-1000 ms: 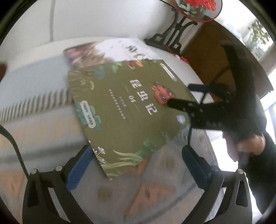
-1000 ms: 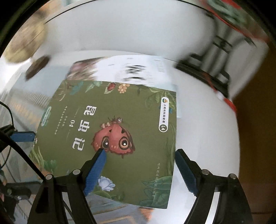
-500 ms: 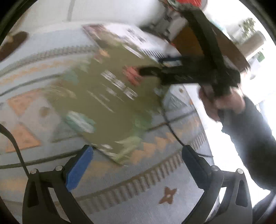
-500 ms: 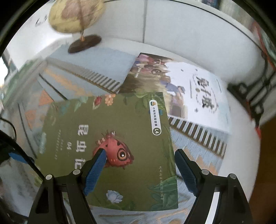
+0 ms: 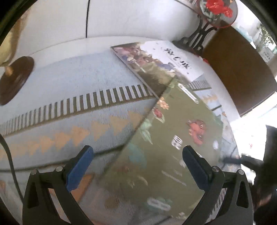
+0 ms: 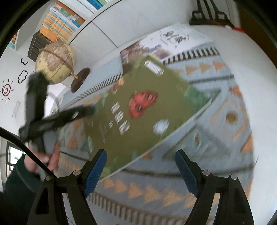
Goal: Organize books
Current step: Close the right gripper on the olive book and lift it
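A green picture book (image 5: 164,147) with a red insect on its cover lies on the patterned cloth (image 5: 77,83). Its far corner overlaps a white-covered book (image 5: 155,60). My left gripper (image 5: 137,150) hovers open above the green book's near left edge, with nothing between its blue pads. My right gripper (image 6: 140,152) stands open over the near edge of the green book (image 6: 138,112). It appears blurred at the right edge of the left wrist view (image 5: 242,160). The left gripper (image 6: 83,110), held by a hand (image 6: 52,155), reaches to the book's left side. Blur hides whether they touch.
A globe (image 6: 55,62) on a dark round base (image 5: 15,77) stands at the table's back left. A round fan on a black stand (image 5: 216,12) is at the back right, beside a brown surface (image 5: 242,69). A filled bookshelf (image 6: 57,17) is behind.
Both grippers have swung sideways over the table and the right one has rolled, tilting its view. The left gripper now shows at the green book's left side. Both books lie as before.
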The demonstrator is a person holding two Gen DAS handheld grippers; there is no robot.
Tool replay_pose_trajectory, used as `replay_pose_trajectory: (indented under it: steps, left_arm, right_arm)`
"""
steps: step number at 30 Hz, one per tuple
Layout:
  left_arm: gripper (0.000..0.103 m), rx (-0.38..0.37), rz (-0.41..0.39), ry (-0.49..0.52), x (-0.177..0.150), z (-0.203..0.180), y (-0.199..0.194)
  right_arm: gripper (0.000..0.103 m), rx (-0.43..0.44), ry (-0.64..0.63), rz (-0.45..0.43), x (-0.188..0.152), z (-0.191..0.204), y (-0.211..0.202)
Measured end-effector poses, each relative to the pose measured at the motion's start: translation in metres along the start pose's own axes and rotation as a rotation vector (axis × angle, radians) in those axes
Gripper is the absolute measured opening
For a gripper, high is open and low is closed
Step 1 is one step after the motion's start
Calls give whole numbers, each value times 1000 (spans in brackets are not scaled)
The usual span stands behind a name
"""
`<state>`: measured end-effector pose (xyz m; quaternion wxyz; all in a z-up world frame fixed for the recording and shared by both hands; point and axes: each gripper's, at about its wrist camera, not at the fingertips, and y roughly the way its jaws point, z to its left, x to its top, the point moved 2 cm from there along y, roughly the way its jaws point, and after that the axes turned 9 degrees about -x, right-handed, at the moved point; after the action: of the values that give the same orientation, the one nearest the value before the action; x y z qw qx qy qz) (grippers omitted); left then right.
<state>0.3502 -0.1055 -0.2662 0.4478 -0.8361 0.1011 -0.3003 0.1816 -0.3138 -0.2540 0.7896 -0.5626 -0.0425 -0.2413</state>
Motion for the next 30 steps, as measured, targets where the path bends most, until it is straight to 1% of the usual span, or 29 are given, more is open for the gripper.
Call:
replay_pose_trajectory:
  steps: [1,2,3,4,6,8,10,12,15,16,17,22,24,26,30]
  left_arm:
    - [102,-4,-7,0,4,2,2]
    - [102,-23,-13,7,5,2,1]
    - [102,-34,-8,11,7,1,2]
    - [102,-55,2,17,7,-1,2]
    - [102,-116,25,39,3,-8,1]
    - [103,-169,65,85,-5,-18,3]
    - [102,-157,87,136,-14,-27,3]
    - [102,-164,106,164,-24,-35,2]
    - [102,-228,121,140,-41,-43,-3]
    - [102,-247,121,136,-49,-47,-6]
    - [102,-258,123,142,-58,-51,-8]
    - [102,-260,101,147,-98,-67,-22]
    - [102,-264,98,128,-116,-73,-28]
    - [102,-261,95,134,-130,-80,-32]
    - [102,-239,68,151,-147,-88,-37]
  right_arm:
    - [81,-6,9,-2,-5,3,-1]
    - [81,-11,22,-9,-11,8,-2]
    - [81,-9,24,-13,-16,11,-3]
    - [81,-16,22,-17,-20,18,-1]
    - [81,-65,5,-44,-22,25,0]
    - [81,-70,8,-51,-20,28,3]
    - [81,-65,33,-66,-16,27,5]
    - [81,-56,52,-65,-9,24,6]
    - [81,-17,59,-35,-10,22,5]
    - [82,-21,53,-28,-13,22,3]
    - [81,-46,49,-29,-15,22,1]
    - [82,-101,17,-28,-35,22,-5]
    - [82,-121,-4,-25,-47,25,-10]
    - [83,-128,-10,-19,-61,24,-14]
    - [82,-134,-6,-34,-82,21,-23]
